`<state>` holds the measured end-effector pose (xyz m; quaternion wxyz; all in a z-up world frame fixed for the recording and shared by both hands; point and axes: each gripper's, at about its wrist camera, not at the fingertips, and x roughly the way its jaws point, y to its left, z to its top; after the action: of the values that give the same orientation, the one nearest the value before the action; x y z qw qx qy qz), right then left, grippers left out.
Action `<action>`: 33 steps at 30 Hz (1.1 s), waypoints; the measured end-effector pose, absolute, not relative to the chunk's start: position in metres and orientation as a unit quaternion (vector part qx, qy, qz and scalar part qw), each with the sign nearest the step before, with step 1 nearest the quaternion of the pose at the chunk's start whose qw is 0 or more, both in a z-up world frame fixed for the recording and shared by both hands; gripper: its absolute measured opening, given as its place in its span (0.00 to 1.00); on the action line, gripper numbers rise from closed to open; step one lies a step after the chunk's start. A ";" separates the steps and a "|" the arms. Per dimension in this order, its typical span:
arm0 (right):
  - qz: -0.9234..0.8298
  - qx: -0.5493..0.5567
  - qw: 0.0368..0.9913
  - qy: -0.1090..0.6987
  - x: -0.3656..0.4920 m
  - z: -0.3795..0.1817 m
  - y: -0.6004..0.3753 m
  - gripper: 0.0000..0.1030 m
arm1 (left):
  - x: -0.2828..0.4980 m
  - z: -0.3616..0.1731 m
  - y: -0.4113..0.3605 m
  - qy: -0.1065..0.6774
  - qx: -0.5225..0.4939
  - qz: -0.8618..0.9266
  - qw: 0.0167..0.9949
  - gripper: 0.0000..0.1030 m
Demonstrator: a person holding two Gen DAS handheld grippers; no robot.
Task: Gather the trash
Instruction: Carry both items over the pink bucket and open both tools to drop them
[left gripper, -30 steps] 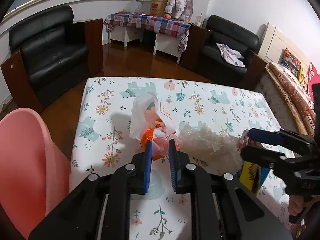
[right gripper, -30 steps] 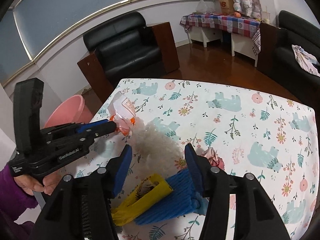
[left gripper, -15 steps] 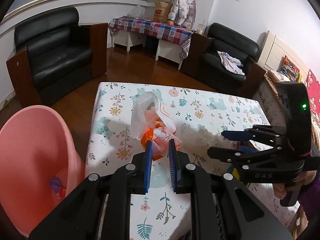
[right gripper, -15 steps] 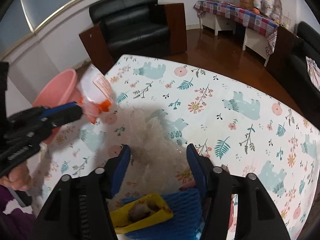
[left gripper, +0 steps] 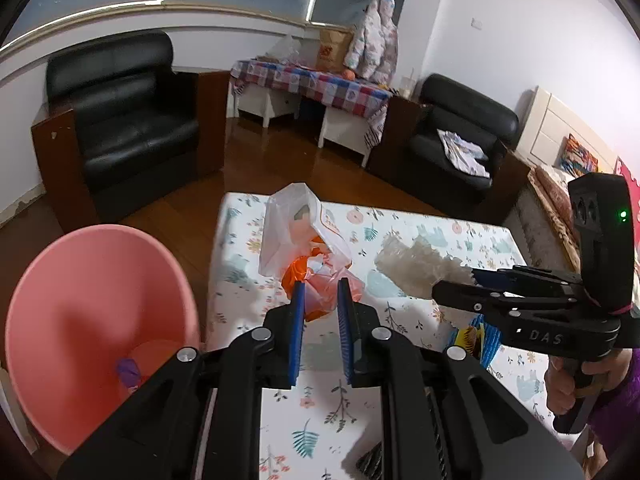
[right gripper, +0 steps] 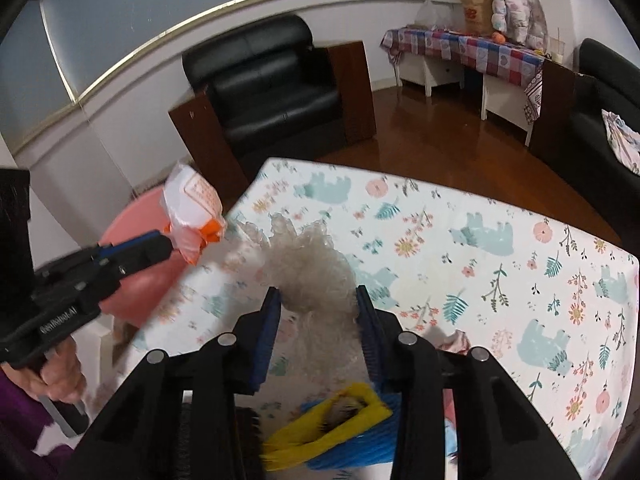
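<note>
The surface (right gripper: 500, 264), covered in a white cloth printed with pale blue bears, flowers and leaves, fills the middle of both views, with a wooden floor and black armchairs (left gripper: 132, 120) beyond it. Off its left edge, low beside it, stands a pink bin (left gripper: 92, 320) with a small purple scrap lying in its bottom. The left gripper (left gripper: 320, 300) has its fingers clamped on a crumpled white and orange plastic bag (left gripper: 304, 248), which is lifted clear of the cloth; in the right wrist view the bag hangs in the air between the edge of the surface and the pink bin. The right gripper (right gripper: 318, 300) has its fingers closing around a wad of translucent, crinkled plastic wrap (right gripper: 312, 268); the wad sits between the blue pads and both already touch its sides. Under that gripper, on the cloth, lie a blue ribbed piece (right gripper: 360, 444) and a yellow wrapper (right gripper: 320, 428) resting across it, touching. Just right of them a small pink crumpled scrap (right gripper: 456, 340) lies on the cloth. A hand in a purple sleeve holds each handle.
</note>
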<state>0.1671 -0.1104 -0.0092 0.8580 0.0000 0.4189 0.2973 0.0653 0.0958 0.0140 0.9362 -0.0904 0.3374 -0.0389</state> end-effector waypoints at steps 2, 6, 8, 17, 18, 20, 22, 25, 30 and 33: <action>0.303 0.008 0.859 0.412 0.162 0.000 -0.103 0.36 | 0.060 0.019 0.102 0.331 -0.092 -0.032 0.939 0.15; 0.316 0.015 0.859 0.402 0.154 0.012 -0.079 0.36 | 0.043 0.027 0.119 0.319 -0.097 -0.011 0.943 0.15; 0.329 0.023 0.855 0.400 0.150 0.017 -0.061 0.36 | 0.034 0.031 0.130 0.314 -0.098 0.005 0.944 0.15; 0.381 0.032 0.831 0.405 0.139 0.026 0.038 0.36 | -0.010 0.034 0.195 0.307 -0.116 0.083 0.941 0.15; 0.387 0.033 0.826 0.409 0.137 0.024 0.050 0.36 | -0.013 0.033 0.202 0.308 -0.117 0.092 0.940 0.15; 0.394 0.034 0.818 0.418 0.135 0.019 0.065 0.37 | -0.019 0.029 0.211 0.312 -0.120 0.103 0.937 0.15; 0.398 0.032 0.810 0.429 0.134 0.013 0.085 0.37 | -0.021 0.025 0.222 0.317 -0.126 0.112 0.933 0.15; 0.398 0.025 0.806 0.436 0.131 0.006 0.104 0.37 | -0.025 0.017 0.234 0.327 -0.132 0.122 0.928 0.15; 0.395 0.010 0.803 0.447 0.130 -0.004 0.121 0.37 | -0.023 0.007 0.245 0.336 -0.139 0.131 0.922 0.15; 0.394 0.006 0.801 0.450 0.133 -0.008 0.125 0.37 | -0.023 0.003 0.249 0.339 -0.142 0.132 0.921 0.15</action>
<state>0.1332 0.1255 -0.0084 0.8013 0.0063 0.4505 0.3935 -0.0228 0.2494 0.0033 0.9206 -0.1418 0.3391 0.1322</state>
